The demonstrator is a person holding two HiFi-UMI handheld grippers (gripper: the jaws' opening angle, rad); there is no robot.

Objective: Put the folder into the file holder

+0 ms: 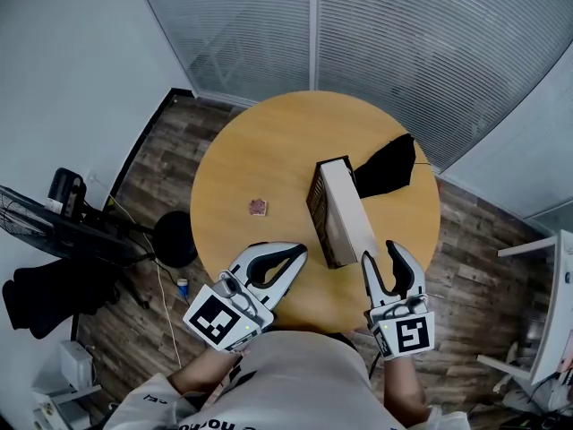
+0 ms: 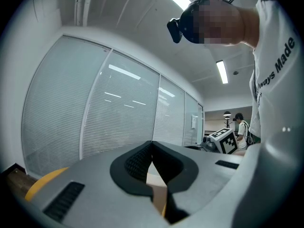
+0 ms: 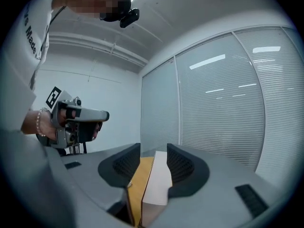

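Observation:
A long white folder (image 1: 349,209) stands on edge on the round wooden table (image 1: 260,150), set against a dark file holder (image 1: 319,206) on its left side. My right gripper (image 1: 380,252) is at the folder's near end with a jaw on each side of it. In the right gripper view the folder (image 3: 159,175) lies between the pads of my right gripper (image 3: 153,148); the right pad is at it, and a strip of table colour shows beside the left pad. My left gripper (image 1: 300,253) hovers over the near table edge, shut and empty, as its own view of the left gripper (image 2: 152,144) also shows.
A floppy black item (image 1: 387,164) lies just beyond the folder at the table's far right. A small reddish object (image 1: 258,206) sits left of the holder. Glass walls with blinds surround the far side. A fan and black bag (image 1: 54,240) stand on the floor at left.

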